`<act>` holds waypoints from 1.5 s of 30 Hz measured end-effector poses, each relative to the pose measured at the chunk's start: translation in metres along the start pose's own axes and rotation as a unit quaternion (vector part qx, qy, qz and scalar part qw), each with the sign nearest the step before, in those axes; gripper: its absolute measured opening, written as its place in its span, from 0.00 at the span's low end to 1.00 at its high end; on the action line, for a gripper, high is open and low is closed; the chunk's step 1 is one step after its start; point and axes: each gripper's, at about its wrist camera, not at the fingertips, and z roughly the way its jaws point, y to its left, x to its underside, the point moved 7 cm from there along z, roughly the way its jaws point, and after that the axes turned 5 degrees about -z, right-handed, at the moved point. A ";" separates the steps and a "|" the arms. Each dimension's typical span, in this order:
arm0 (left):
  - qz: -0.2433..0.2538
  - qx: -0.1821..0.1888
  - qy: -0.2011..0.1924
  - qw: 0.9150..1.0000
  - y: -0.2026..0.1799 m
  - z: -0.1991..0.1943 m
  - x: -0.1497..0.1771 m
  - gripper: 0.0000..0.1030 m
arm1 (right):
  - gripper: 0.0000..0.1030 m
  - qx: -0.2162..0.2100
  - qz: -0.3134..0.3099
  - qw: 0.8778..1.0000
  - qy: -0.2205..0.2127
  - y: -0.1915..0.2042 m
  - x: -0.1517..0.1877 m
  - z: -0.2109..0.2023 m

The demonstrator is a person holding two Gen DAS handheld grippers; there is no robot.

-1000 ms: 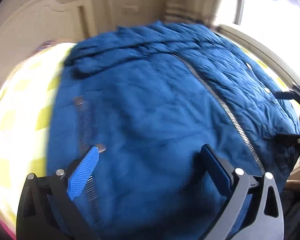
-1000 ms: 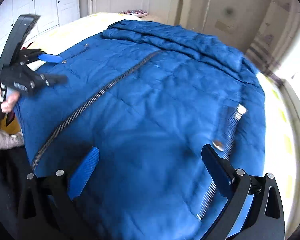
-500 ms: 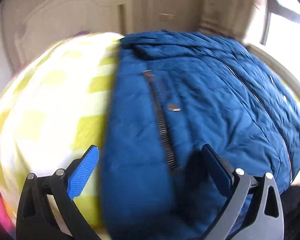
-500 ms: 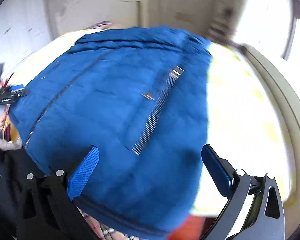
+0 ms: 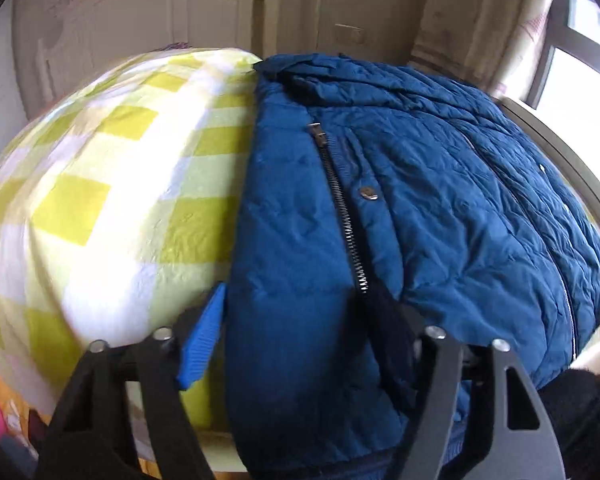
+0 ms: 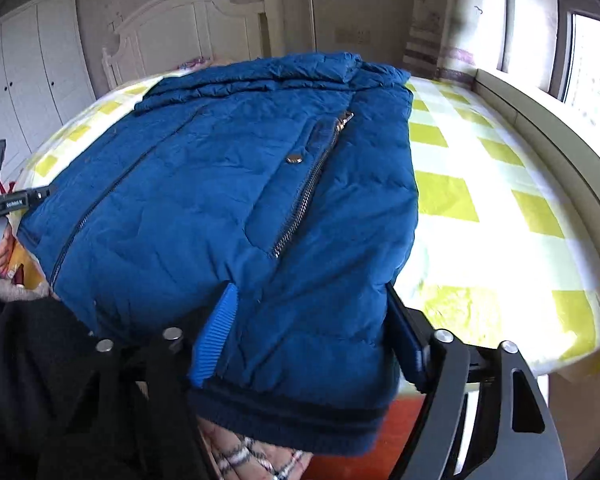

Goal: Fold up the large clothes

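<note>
Left gripper [image 5: 300,332]: black frame, blue ribbed pads; jaws spread wide and set astride the near hem corner of the jacket, one pad on the bed-cover side, the other hidden under dark fabric. No pinch is visible.
Right gripper [image 6: 312,336]: jaws likewise spread, straddling the opposite hem corner; fabric bulges between the fingers.
Blue quilted padded jacket [image 6: 204,200]: lies front up across the bed, collar toward the headboard, dark ribbed hem at the near edge, overhanging it.
Centre zip [image 6: 96,204]: closed, running hem to collar.
Pocket zip [image 5: 342,208]: silver teeth, slanted, a metal snap stud [image 5: 369,193] just beside it.
Yellow-and-white checked bed cover [image 6: 480,200]: exposed on both sides of the jacket.
White panelled headboard [image 6: 188,36]: behind the collar.
White wardrobe [image 6: 32,64]: left of the bed in the right wrist view.
</note>
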 end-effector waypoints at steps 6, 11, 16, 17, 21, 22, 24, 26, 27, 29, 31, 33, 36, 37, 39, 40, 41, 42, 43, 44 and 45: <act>-0.014 0.050 -0.002 0.999 -0.013 0.007 -0.010 0.10 | 0.36 -0.058 0.085 0.994 -0.035 -0.011 -0.011 0.005; -0.089 0.162 -0.035 0.982 -0.004 -0.025 -0.020 0.07 | 0.22 -0.134 0.147 0.979 -0.054 -0.022 -0.012 -0.011; -0.112 0.259 -0.088 0.955 -0.002 -0.084 -0.033 0.07 | 0.16 -0.240 0.149 0.942 -0.183 -0.014 -0.024 -0.084; -0.116 0.286 -0.106 0.945 -0.001 -0.101 -0.034 0.07 | 0.15 -0.250 0.145 0.935 -0.205 -0.012 -0.027 -0.098; -0.127 0.365 -0.180 0.905 0.006 -0.164 -0.045 0.07 | 0.15 -0.244 0.110 0.921 -0.282 -0.003 -0.049 -0.165; -0.130 0.384 -0.202 0.891 0.010 -0.182 -0.049 0.07 | 0.15 -0.243 0.100 0.917 -0.301 -0.001 -0.056 -0.180; -0.134 0.410 -0.232 0.872 0.016 -0.206 -0.055 0.08 | 0.15 -0.242 0.073 0.906 -0.341 0.005 -0.073 -0.214; -0.137 0.439 -0.262 0.849 0.023 -0.228 -0.061 0.09 | 0.15 -0.238 0.050 0.896 -0.371 0.011 -0.089 -0.239; -0.140 0.446 -0.271 0.841 0.026 -0.234 -0.066 0.10 | 0.15 -0.239 0.042 0.890 -0.385 0.014 -0.100 -0.248; -0.163 0.452 -0.267 0.835 0.031 -0.230 -0.081 0.11 | 0.15 -0.232 0.038 0.891 -0.389 0.018 -0.125 -0.246; -0.202 0.434 -0.244 0.843 0.035 -0.209 -0.103 0.13 | 0.15 -0.205 0.046 0.907 -0.366 0.018 -0.157 -0.220; -0.240 0.397 -0.212 0.860 0.039 -0.169 -0.129 0.13 | 0.15 -0.187 0.071 0.924 -0.327 0.008 -0.190 -0.173; -0.301 0.350 -0.150 0.874 0.046 -0.087 -0.160 0.23 | 0.16 -0.134 0.128 0.950 -0.250 -0.024 -0.223 -0.082; -0.317 0.330 -0.129 0.880 0.050 -0.061 -0.168 0.27 | 0.16 -0.118 0.150 0.959 -0.212 -0.035 -0.226 -0.048; -0.370 0.275 -0.061 0.885 0.062 0.002 -0.168 0.36 | 0.19 -0.087 0.194 0.969 -0.124 -0.053 -0.220 0.022; -0.402 0.258 -0.025 0.878 0.070 0.032 -0.163 0.46 | 0.24 -0.077 0.222 0.969 -0.082 -0.062 -0.210 0.050; -0.414 0.255 -0.018 0.874 0.074 0.044 -0.159 0.52 | 0.25 -0.073 0.261 0.962 -0.036 -0.072 -0.193 0.077; -0.416 0.255 -0.026 0.872 0.079 0.049 -0.158 0.53 | 0.28 -0.085 0.285 0.955 -0.020 -0.074 -0.182 0.088; -0.410 0.256 -0.035 0.875 0.081 0.049 -0.158 0.58 | 0.39 -0.106 0.302 0.947 -0.019 -0.077 -0.175 0.092; -0.393 0.241 -0.048 0.886 0.084 0.043 -0.157 0.65 | 0.45 -0.122 0.310 0.942 -0.025 -0.077 -0.168 0.092; -0.382 0.214 -0.062 0.897 0.090 0.036 -0.158 0.81 | 0.58 -0.130 0.311 0.941 -0.037 -0.081 -0.164 0.088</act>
